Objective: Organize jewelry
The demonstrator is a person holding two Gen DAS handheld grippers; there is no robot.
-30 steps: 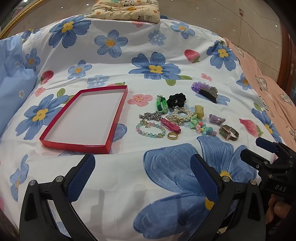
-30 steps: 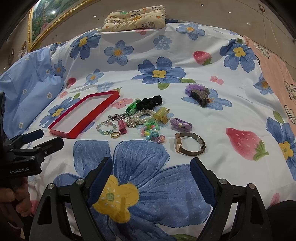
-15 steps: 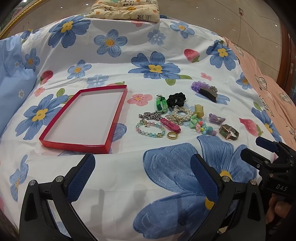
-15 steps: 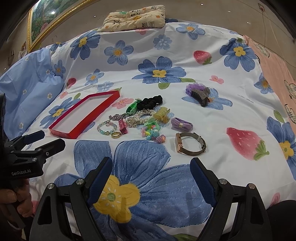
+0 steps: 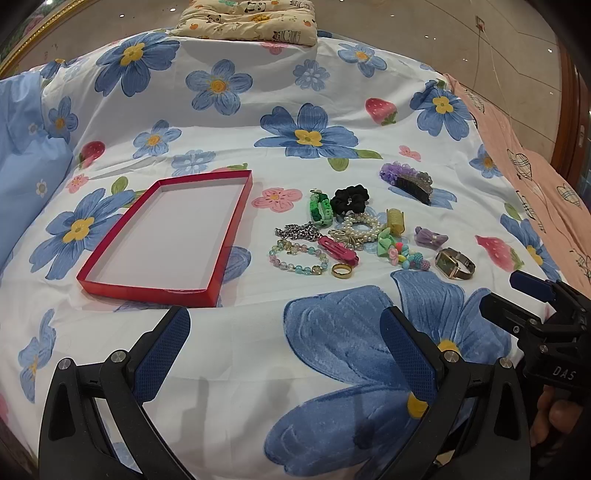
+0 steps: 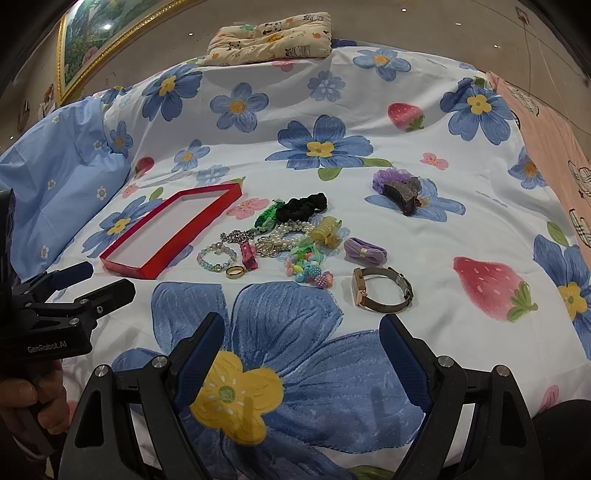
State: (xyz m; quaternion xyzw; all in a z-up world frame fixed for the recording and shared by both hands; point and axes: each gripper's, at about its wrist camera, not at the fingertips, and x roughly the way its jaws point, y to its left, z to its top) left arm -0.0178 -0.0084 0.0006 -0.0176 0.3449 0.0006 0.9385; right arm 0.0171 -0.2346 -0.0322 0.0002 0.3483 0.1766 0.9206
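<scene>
An empty red tray [image 5: 236, 218] [image 6: 207, 210] lies on the floral bedsheet, left of a cluster of jewelry: a bead bracelet [image 5: 297, 256] [image 6: 217, 256], gold ring [image 5: 341, 271] [image 6: 235, 272], pink clip [image 5: 338, 249], pearl bracelet [image 5: 360, 225], black scrunchie [image 5: 349, 197] [image 6: 303, 205] and a wristwatch [image 5: 454, 263] [image 6: 380, 291]. My left gripper [image 5: 284, 350] is open and empty, short of the tray and ring. My right gripper [image 6: 303, 354] is open and empty, just short of the watch.
A purple flower clip with a dark claw [image 5: 410, 181] [image 6: 400, 190] lies apart at the back right. A blue pillow [image 6: 59, 166] is at the left, a patterned cushion [image 5: 251, 18] at the far edge, pink bedding [image 5: 535, 177] at the right.
Almost nothing has changed; the views shifted very slightly and both grippers stay open in place.
</scene>
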